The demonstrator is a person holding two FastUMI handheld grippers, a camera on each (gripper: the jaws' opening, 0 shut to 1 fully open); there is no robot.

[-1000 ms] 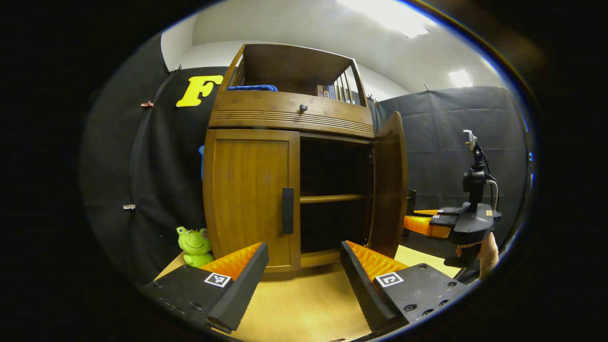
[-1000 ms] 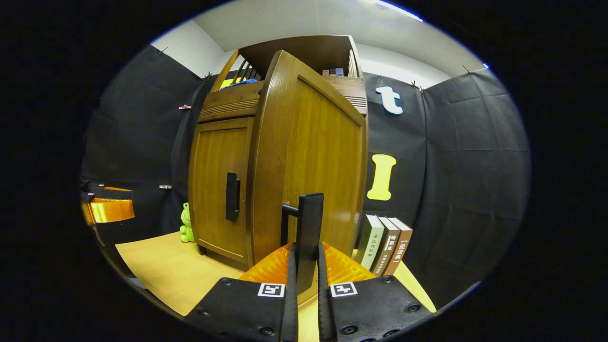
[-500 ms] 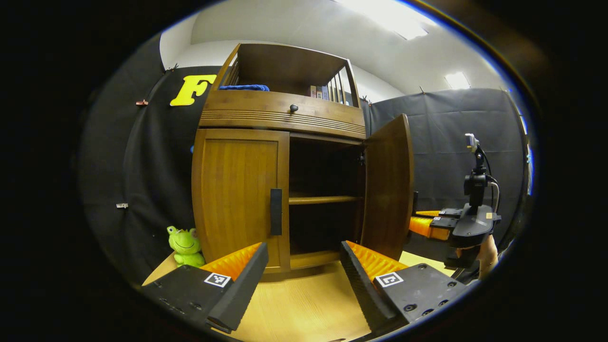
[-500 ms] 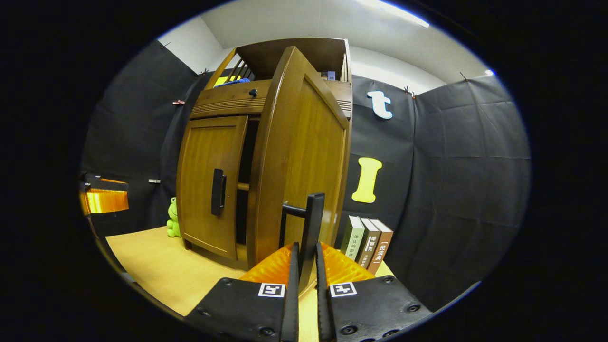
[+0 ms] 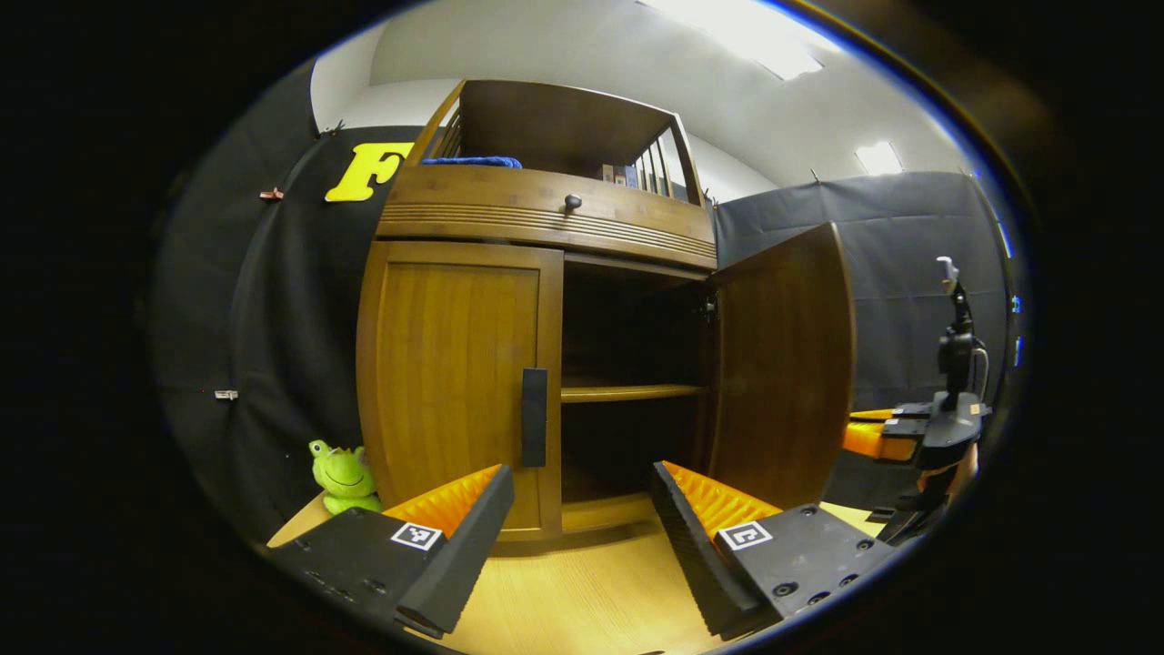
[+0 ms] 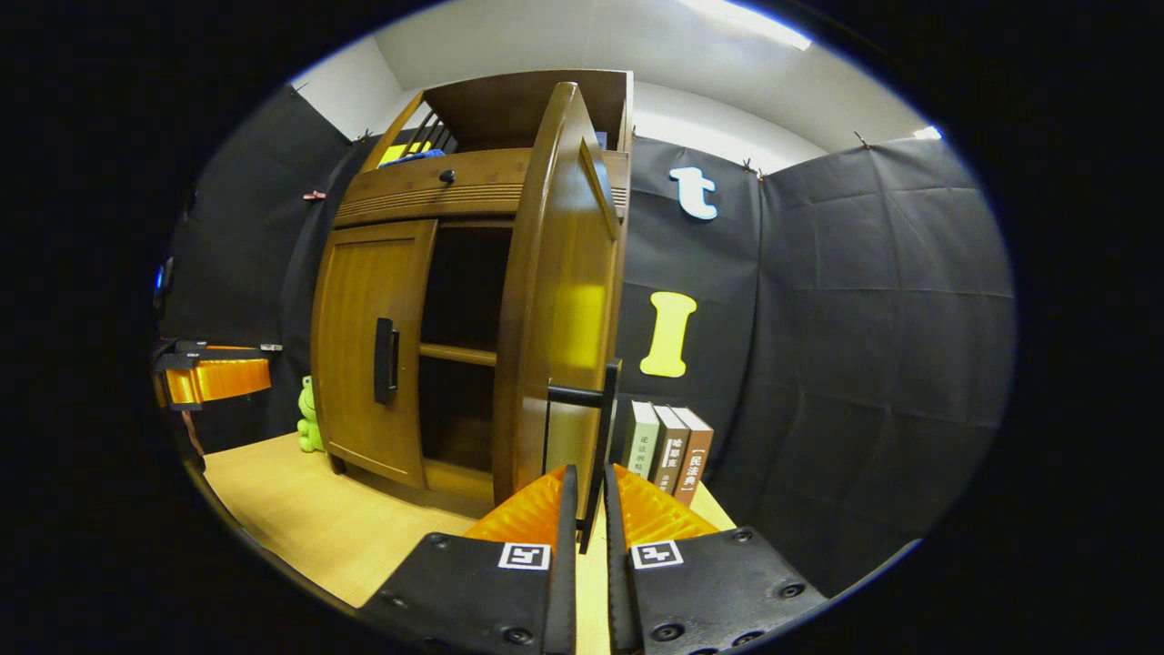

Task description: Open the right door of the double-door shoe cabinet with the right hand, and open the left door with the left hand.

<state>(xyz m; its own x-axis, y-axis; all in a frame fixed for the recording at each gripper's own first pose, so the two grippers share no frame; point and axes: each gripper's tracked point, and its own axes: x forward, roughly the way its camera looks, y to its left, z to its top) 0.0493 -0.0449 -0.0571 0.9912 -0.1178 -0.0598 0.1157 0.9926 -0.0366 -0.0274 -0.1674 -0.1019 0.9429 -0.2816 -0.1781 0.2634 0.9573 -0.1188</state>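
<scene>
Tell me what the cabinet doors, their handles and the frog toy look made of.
Left door and right door: wood or wood veneer, glossy varnish, with visible grain and reflected light. Handles: dark matte bars, metal or plastic, can't tell. Frog toy: plush fabric, judging by its soft, fuzzy look.

Bright ceiling panels (image 5: 755,41) at the upper right of the left gripper view blow out to white. The cabinet's open inside (image 5: 627,364) is deep in shadow — almost no detail. A yellow sheen glares on the open door (image 6: 573,318) in the right gripper view. Focus is sharp; fisheye bends straight edges toward the rim.
</scene>
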